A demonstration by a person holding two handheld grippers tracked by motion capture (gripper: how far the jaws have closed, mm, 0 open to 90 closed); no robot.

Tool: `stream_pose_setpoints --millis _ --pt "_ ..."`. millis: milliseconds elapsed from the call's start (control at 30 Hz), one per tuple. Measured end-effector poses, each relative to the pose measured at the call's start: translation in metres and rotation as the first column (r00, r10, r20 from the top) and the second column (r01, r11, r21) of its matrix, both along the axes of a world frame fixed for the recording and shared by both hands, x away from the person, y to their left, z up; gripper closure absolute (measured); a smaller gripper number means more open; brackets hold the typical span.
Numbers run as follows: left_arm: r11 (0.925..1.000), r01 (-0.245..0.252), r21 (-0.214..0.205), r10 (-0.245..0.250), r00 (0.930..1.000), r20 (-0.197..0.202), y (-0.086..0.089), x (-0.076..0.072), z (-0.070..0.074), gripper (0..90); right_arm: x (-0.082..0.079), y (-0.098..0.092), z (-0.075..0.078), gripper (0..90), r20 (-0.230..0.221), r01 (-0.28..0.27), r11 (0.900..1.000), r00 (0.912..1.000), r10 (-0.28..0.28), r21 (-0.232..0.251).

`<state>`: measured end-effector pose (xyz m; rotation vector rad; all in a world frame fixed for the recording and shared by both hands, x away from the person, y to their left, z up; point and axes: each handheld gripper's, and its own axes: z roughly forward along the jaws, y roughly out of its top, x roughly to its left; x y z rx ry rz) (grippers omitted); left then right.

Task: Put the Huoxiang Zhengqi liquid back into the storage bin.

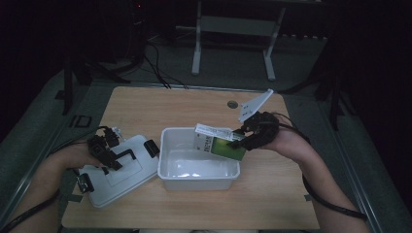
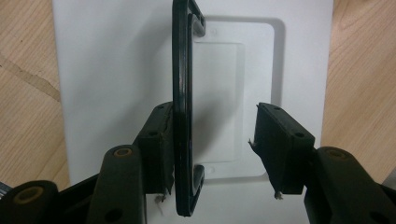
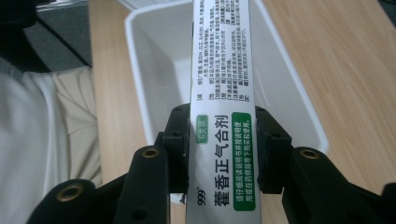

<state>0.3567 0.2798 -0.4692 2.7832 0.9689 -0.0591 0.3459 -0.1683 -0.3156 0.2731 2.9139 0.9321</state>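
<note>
Forearms entered from the bottom corners of the high view. Left gripper sat at lower left over a white bin lid that lay flat on the wooden table, beside the bin. Right gripper, right of centre, held a green and white medicine box over the upper right corner of an open white plastic bin at frame centre. Box tilted, one end poking out over the bin's interior. Grey plate stood up above the right gripper. Dark floor and a pale frame stand filled the top of the frame.

Left gripper view: two black jaws rose from the bottom, parted by a moderate gap. Black lid handle ran top to bottom at centre, standing up from the lid's recessed panel. Left-hand pad touched the handle; right-hand pad stood well clear of it. Not clamped. Lid white, table wood at both frame edges.

Right gripper view: both pads pressed the narrow sides of the medicine box, which ran up the frame centre, printed face toward the camera. Bin lay behind it, open and white inside. White cloth at left.
</note>
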Motion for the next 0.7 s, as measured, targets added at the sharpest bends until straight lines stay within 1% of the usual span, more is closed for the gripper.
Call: stream_pose_setpoints --millis 133,333,433,700 --pt "1.0000 0.000 -0.001 0.000 1.0000 -0.002 0.001 0.000 0.000 49.2 -0.003 0.009 -0.004 63.3 -0.008 -0.048 0.9988 0.9988 0.048 0.003" --pt "1.0000 0.002 -0.007 -0.002 1.0000 0.000 0.000 0.000 0.000 49.3 -0.006 0.022 -0.016 63.3 -0.024 -0.101 0.9948 0.9946 0.101 -0.005" --pt "1.0000 0.003 -0.006 -0.003 1.0000 -0.002 0.000 0.000 0.000 49.3 -0.004 0.026 -0.024 63.3 -0.041 -0.115 0.9934 0.9926 0.115 0.000" --pt "1.0000 0.004 -0.003 -0.004 1.0000 -0.003 0.001 0.000 -0.001 49.3 -0.001 0.040 -0.047 63.3 -0.072 -0.143 0.9886 0.9877 0.139 -0.048"
